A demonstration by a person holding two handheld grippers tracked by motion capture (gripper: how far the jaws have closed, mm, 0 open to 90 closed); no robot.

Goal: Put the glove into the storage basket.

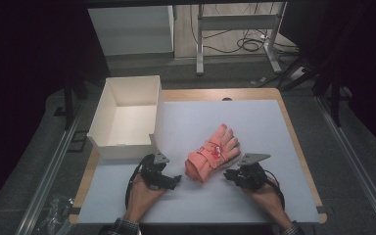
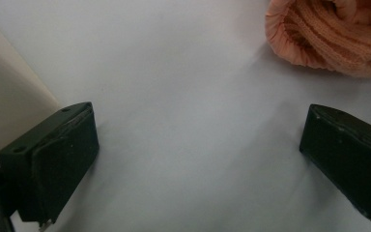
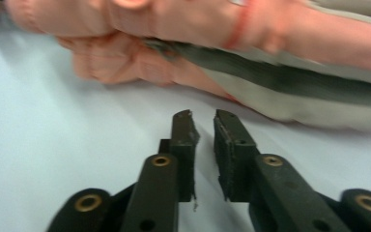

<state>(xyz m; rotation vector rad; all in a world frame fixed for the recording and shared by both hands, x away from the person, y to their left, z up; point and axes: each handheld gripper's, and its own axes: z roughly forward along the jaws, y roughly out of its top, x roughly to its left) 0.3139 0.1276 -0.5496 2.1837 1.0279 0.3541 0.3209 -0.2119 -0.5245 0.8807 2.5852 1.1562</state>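
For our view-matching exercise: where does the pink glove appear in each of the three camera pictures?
High view: the pink glove lies mid-table, between the two tongs, fingers pointing up-right.
Left gripper view: its knitted cuff fills the top right corner.
Right gripper view: it runs blurred along the top edge, beyond the jaws.
Shared landmark: the white table surface under the glove.

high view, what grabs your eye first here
A pink knitted glove pair lies mid-table on the pale grey mat, between the left gripper and right gripper. An open white cardboard box stands at the table's far left.
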